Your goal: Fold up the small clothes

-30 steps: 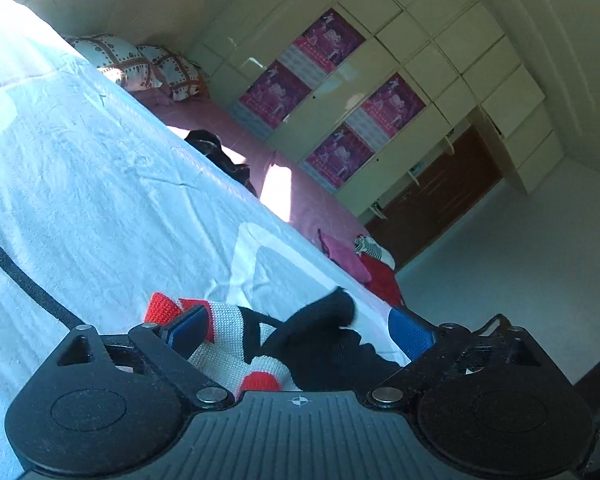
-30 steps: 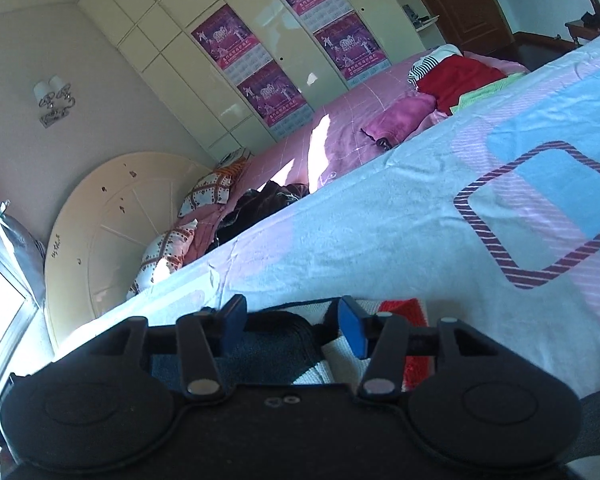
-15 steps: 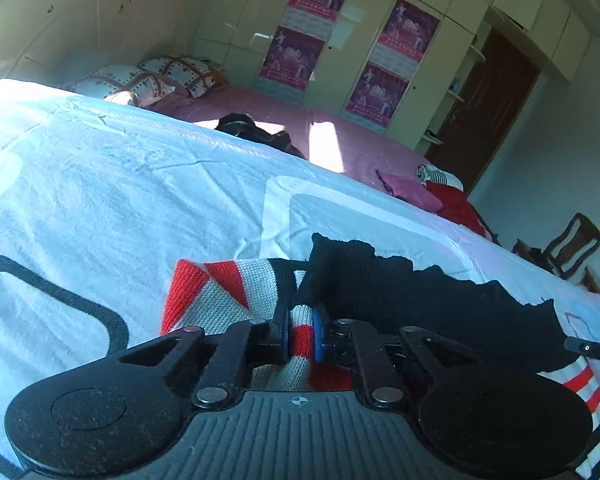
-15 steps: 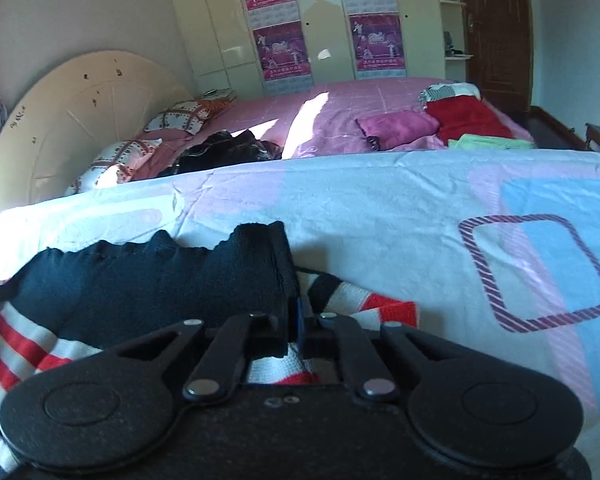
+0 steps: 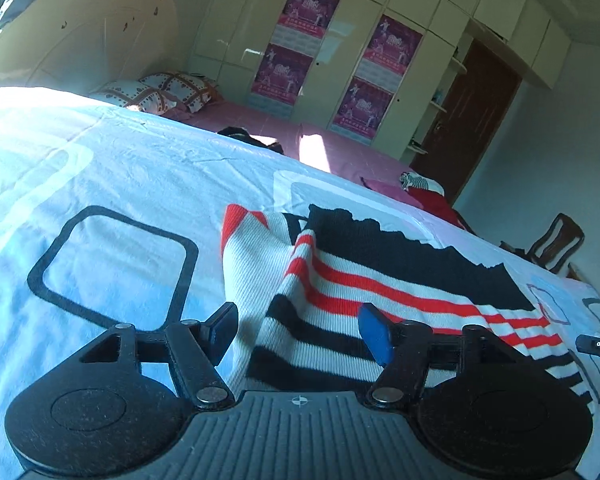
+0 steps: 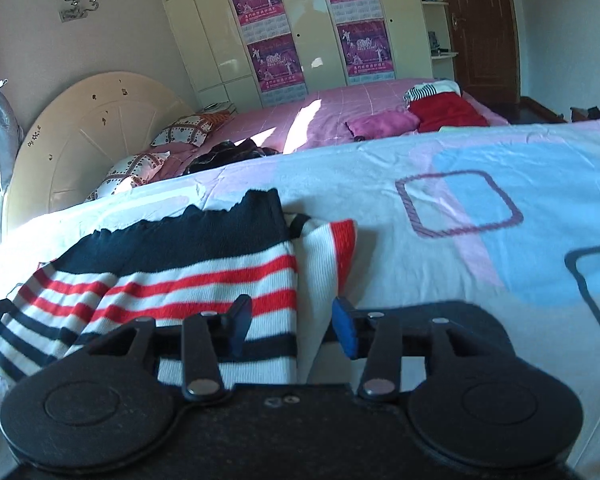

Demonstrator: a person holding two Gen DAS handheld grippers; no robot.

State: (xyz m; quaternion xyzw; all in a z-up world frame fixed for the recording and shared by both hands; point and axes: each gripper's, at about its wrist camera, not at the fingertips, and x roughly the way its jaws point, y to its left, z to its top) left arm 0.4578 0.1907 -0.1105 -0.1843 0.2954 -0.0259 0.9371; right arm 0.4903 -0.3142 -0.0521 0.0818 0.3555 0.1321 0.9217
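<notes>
Now both tongs, left (image 5: 300,330) & right (image 6: 292,326), had just spread, pinching nothing, above the striped sweater (image 5: 380,292) on the bed (image 5: 120,168).

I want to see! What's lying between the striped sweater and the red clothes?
Right wrist view: bare patterned sheet beyond the striped sweater, then pink bedspread up to the red clothes.

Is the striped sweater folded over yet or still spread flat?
Folded: the striped sweater lies doubled on the bedsheet, its dark hem band laid across the top.
</notes>
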